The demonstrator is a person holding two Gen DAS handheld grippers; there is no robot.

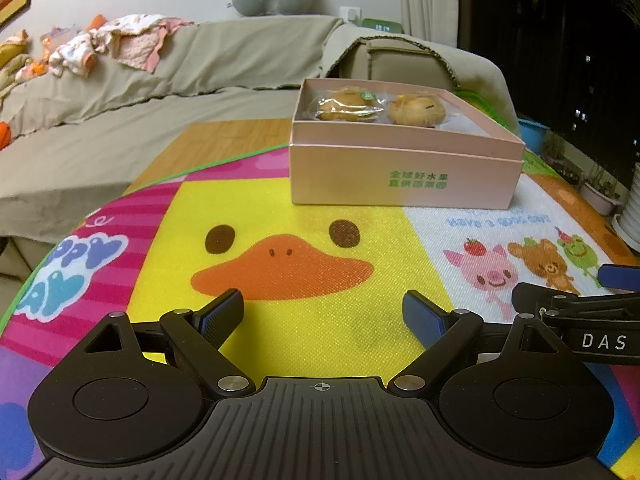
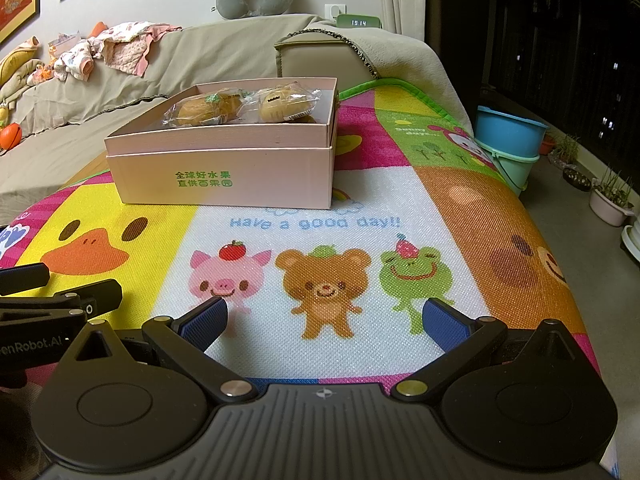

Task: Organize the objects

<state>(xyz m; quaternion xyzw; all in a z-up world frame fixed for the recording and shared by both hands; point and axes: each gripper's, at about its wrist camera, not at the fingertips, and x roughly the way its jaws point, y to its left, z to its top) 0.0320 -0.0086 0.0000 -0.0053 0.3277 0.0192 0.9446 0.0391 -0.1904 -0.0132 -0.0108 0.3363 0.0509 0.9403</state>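
Left gripper (image 1: 323, 310) and right gripper (image 2: 325, 318) both spread empty over the mat (image 1: 320, 320), pink box (image 1: 404, 160) of wrapped pastries (image 1: 348, 106) at 12 o'clock

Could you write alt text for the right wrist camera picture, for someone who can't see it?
An open pink box holding wrapped pastries sits on a colourful cartoon play mat. In the foreground the right gripper hovers empty, jaws spread wide, with the left gripper at the left edge.
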